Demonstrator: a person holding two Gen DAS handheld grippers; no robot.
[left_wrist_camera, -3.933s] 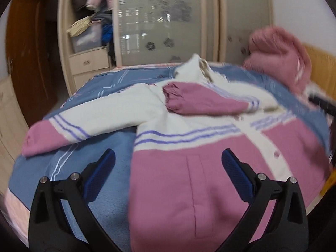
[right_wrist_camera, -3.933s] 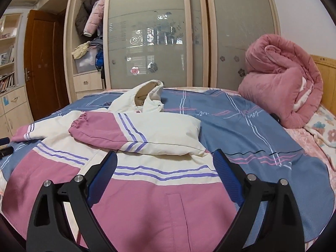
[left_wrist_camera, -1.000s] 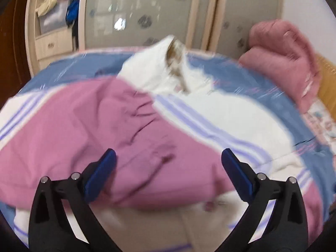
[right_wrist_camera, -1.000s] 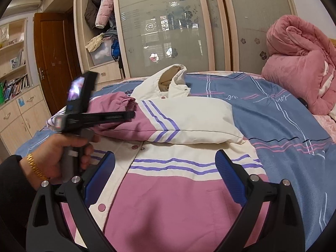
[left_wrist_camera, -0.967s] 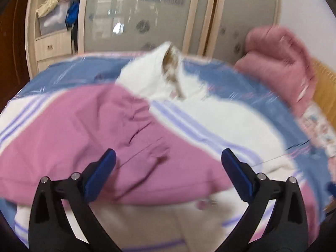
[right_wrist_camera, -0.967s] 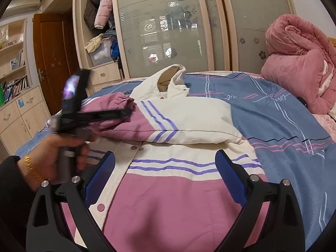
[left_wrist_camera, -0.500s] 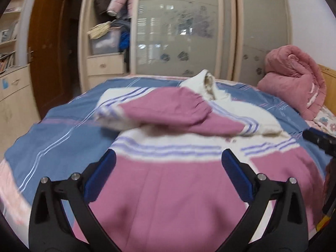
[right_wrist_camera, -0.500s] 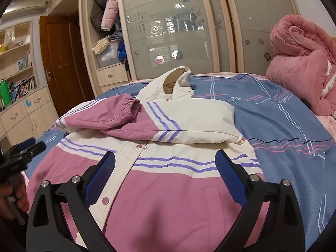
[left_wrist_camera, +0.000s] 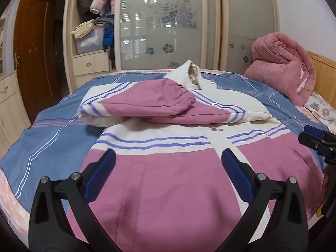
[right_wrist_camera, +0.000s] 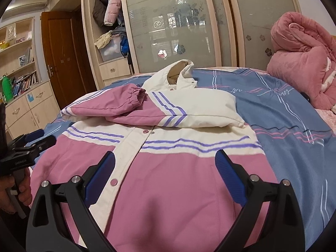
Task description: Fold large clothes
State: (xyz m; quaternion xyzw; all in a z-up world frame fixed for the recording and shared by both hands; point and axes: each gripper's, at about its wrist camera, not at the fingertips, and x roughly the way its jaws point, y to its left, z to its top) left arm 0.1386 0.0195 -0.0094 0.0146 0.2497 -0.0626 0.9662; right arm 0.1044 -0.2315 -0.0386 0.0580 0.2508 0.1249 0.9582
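The pink-and-white padded hooded jacket (left_wrist_camera: 172,147) lies flat, front up, on the blue striped bedsheet (right_wrist_camera: 294,121), both sleeves (left_wrist_camera: 147,103) crossed over its chest. The body looks unfolded. Left gripper (left_wrist_camera: 168,172) and right gripper (right_wrist_camera: 166,170) hover spread, empty.

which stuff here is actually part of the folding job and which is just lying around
Part of the job:
jacket, sleeves crossed over its chest
left gripper, open
right gripper, open

Lying about:
pink quilt
bedsheet
wardrobe
bookshelf
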